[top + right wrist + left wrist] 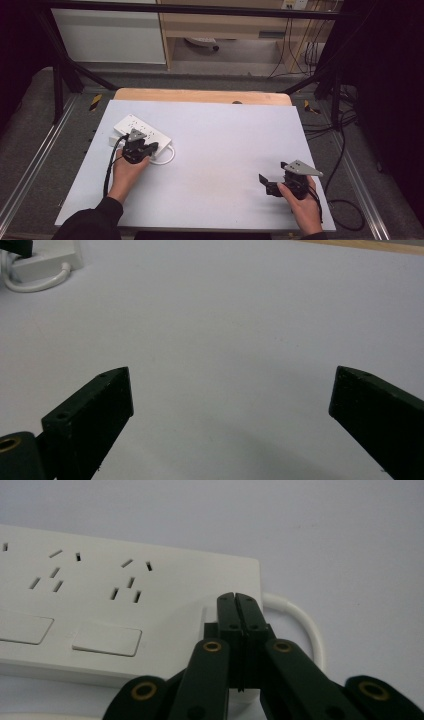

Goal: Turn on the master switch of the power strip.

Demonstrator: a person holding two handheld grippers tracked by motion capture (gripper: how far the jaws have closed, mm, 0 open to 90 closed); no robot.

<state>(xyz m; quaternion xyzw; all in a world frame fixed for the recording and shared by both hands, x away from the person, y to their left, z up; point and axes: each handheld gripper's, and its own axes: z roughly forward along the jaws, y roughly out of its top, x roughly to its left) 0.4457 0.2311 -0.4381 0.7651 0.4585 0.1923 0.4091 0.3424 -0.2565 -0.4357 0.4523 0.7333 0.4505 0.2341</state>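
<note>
**Power strip at the left edge, one hand-held gripper on it, one idle**

One white power strip [142,133] lies on the far left part of the bench [220,150], set at an angle, with its single white cable [167,155] looping out from the near end. By its look it is a rigid plastic box, likely light enough to slide when pushed, smooth and a little slippery on top, and not fragile. The cable is the soft part and would bend instead of carrying the strip. The long side walls look the best place to clamp; the flat top offers nothing to pinch.

The left hand-held gripper [235,597] has its jaws pressed together with nothing between them, its tips over the strip's end corner, close to where the cable leaves; whether they touch the casing I cannot tell. In the left gripper view two full socket groups and two flat rocker switches [106,640] can be counted on the strip.

The right hand-held gripper [267,182] rests well apart, near the bench's right front, jaws spread wide over bare surface, empty.

Count: two grippers, one strip, one cable.
</note>
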